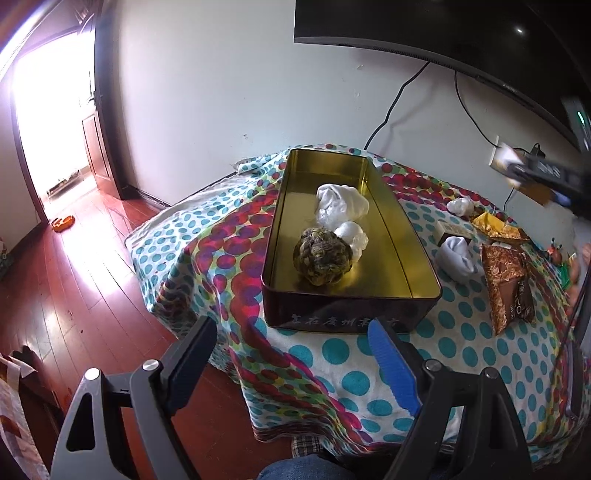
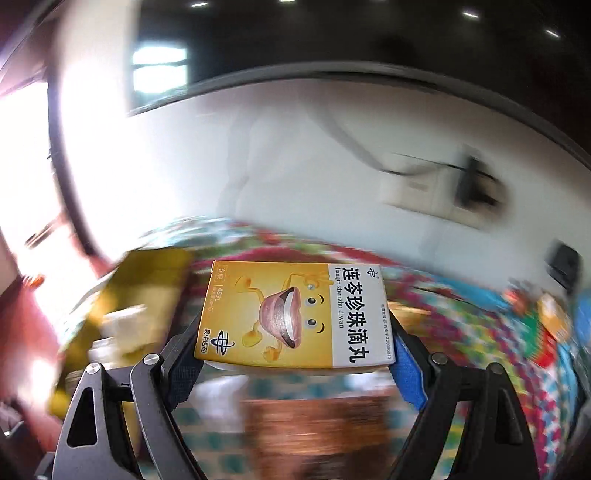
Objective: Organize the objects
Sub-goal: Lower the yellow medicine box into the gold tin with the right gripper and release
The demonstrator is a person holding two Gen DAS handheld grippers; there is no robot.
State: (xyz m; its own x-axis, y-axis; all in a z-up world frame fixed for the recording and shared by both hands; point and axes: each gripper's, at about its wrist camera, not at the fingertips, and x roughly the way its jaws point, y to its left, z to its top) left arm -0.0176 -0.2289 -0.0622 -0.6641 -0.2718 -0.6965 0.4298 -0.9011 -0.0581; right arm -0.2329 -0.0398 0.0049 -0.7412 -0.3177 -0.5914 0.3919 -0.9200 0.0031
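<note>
A gold tin tray lies on the dotted tablecloth. It holds a white rolled sock, a smaller white roll and a mottled green-brown ball. My left gripper is open and empty, just short of the tray's near end. My right gripper is shut on a yellow and white medicine box, held in the air above the table. It shows blurred at the far right of the left wrist view. The tray shows blurred in the right wrist view.
Right of the tray lie two white sock rolls, a small box, a gold wrapper and a brown snack bag. A dark TV hangs above. Cables run down the wall. Wooden floor lies left.
</note>
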